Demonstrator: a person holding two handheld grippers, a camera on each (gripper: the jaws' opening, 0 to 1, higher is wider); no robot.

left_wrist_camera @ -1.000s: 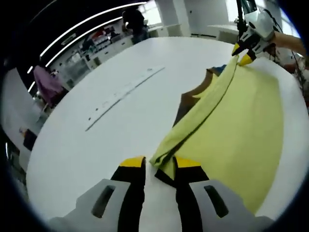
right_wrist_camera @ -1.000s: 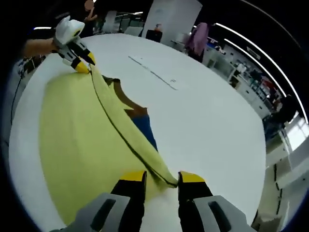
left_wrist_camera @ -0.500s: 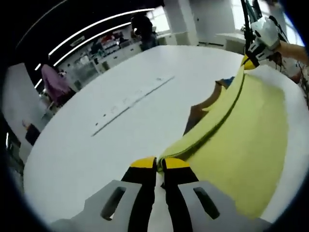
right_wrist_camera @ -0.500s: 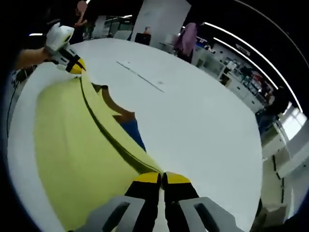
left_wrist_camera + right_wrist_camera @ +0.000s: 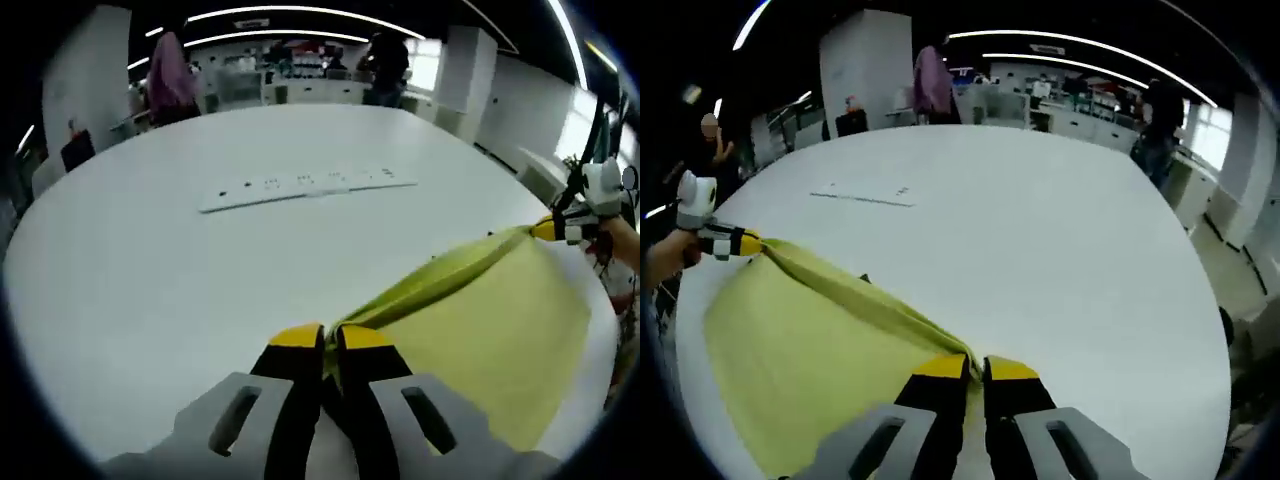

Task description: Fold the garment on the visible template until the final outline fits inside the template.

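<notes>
Mid-fold: both grippers, left [image 5: 331, 338] and right [image 5: 975, 367], are clamped on opposite corners of the yellow garment [image 5: 490, 320], holding its edge taut above the white desk [image 5: 180, 280]. No template is visible, so fitting remains.

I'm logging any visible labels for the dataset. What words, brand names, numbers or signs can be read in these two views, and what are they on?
None can be read.
White strip on the table: dark marks along it, too small and blurred to read.
Yellow garment, left gripper and right gripper: no print or label seen.
Background shelves and wall panel: nothing legible.
</notes>
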